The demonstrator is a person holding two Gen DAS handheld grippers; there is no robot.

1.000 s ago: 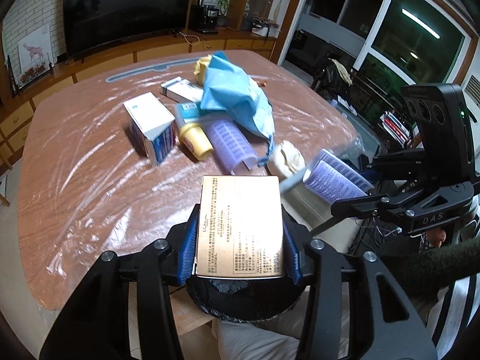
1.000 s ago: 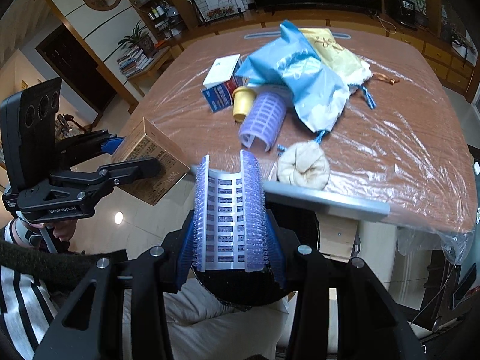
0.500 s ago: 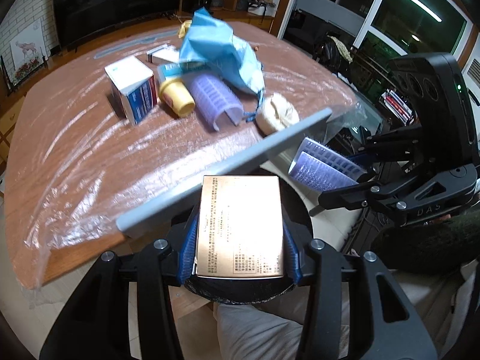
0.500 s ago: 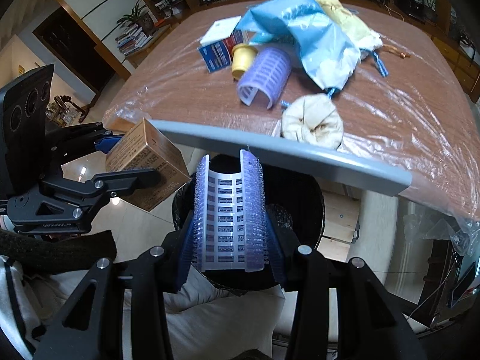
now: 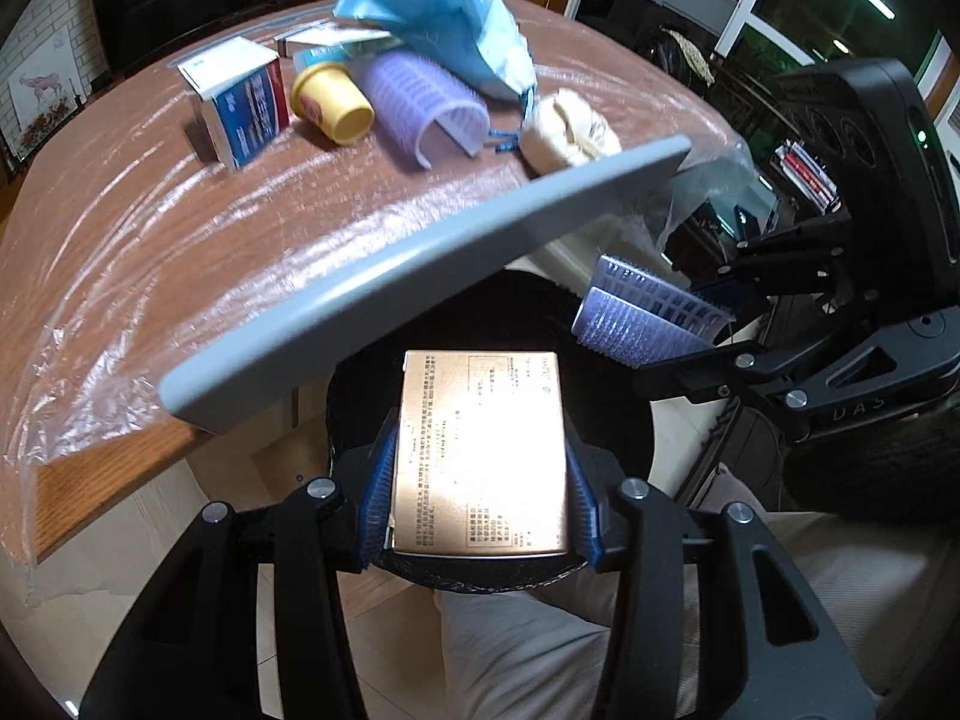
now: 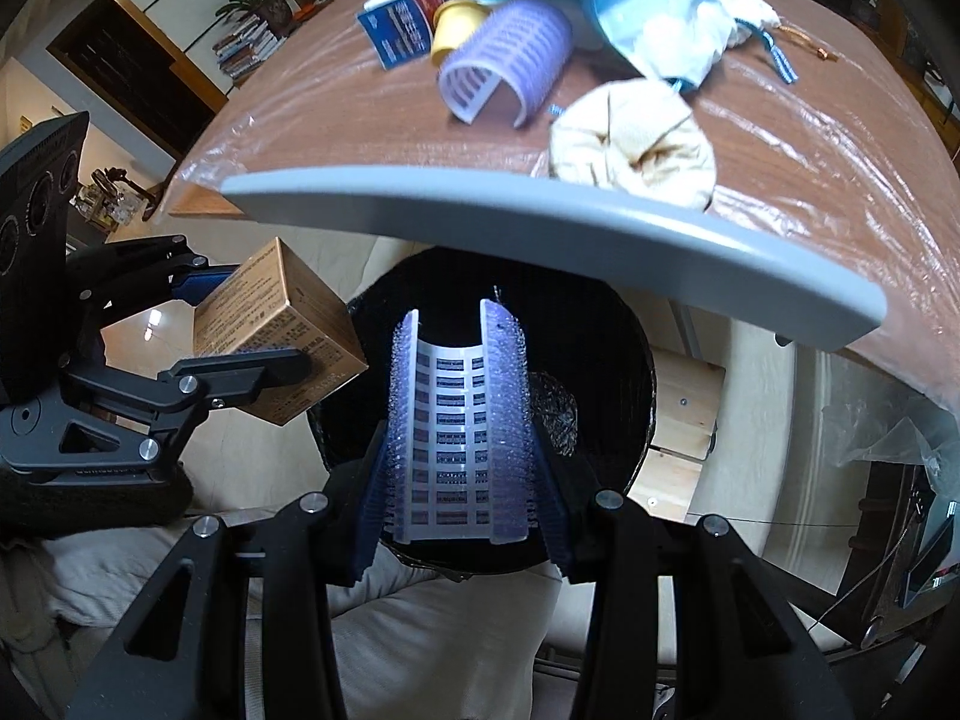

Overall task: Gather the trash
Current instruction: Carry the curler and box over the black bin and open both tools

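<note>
I have both loads over the black-lined bin (image 6: 600, 360) now: a second ago the claws were level with the bench, and since then they have dropped below its edge, so the bin's dark mouth fills the space under each load. My left claw (image 5: 480, 480) is clamped on the gold carton (image 5: 480, 450), and my right claw (image 6: 459, 450) is squeezed on the split purple hair roller (image 6: 459, 426); neither has let go yet. I judge this to be the drop step, with only the release left for these two pieces. The right view shows what the left cannot: crumpled dark liner inside the bin, and the carton seen side-on, sitting at the bin's left rim rather than over its middle, so I would bring it inward first. The left view shows the roller out to the right of the mouth. Beyond the grey bar (image 5: 420, 276), the bench (image 5: 150, 228) carries a beige cloth wad (image 5: 567, 132), another purple roller (image 5: 423, 108), a yellow cup (image 5: 333, 105), a blue-and-white carton (image 5: 240, 99) and a light blue bag (image 5: 444, 18).
</note>
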